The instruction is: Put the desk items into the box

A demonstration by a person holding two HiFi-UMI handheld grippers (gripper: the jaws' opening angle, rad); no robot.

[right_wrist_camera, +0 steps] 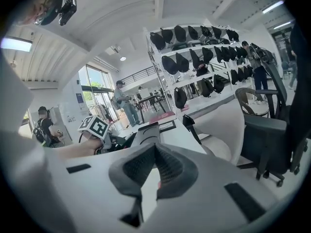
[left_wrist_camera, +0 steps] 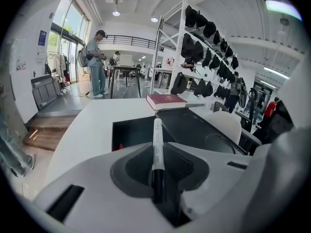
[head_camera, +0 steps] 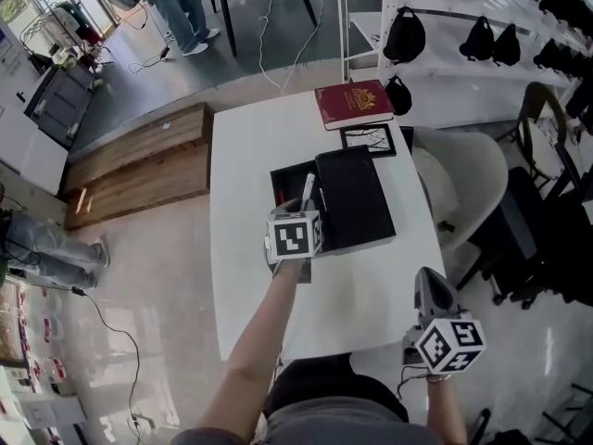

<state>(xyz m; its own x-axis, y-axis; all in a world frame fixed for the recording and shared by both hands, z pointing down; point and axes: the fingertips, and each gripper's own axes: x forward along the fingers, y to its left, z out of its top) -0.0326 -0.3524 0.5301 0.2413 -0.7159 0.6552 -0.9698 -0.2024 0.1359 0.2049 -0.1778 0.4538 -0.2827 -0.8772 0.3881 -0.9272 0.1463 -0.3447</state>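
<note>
My left gripper [head_camera: 304, 213] is shut on a white marker pen [left_wrist_camera: 156, 144] with a black cap, which lies lengthwise between the jaws. The pen's tip [head_camera: 308, 187] points over the open black box [head_camera: 285, 185] in the middle of the white table [head_camera: 250, 276]. The box's black lid [head_camera: 354, 198] lies flipped open to the right. Behind the box stand a small black picture frame [head_camera: 368, 139] and a dark red book [head_camera: 354, 103]. My right gripper [head_camera: 428, 278] hangs off the table's near right corner, shut and empty, its pads [right_wrist_camera: 167, 165] touching.
A white chair [head_camera: 473, 184] and a black office chair [head_camera: 547, 211] stand right of the table. A wooden step [head_camera: 139, 160] lies to the left. Shelves with black bags [head_camera: 482, 35] run behind. A person [left_wrist_camera: 96, 62] stands far back.
</note>
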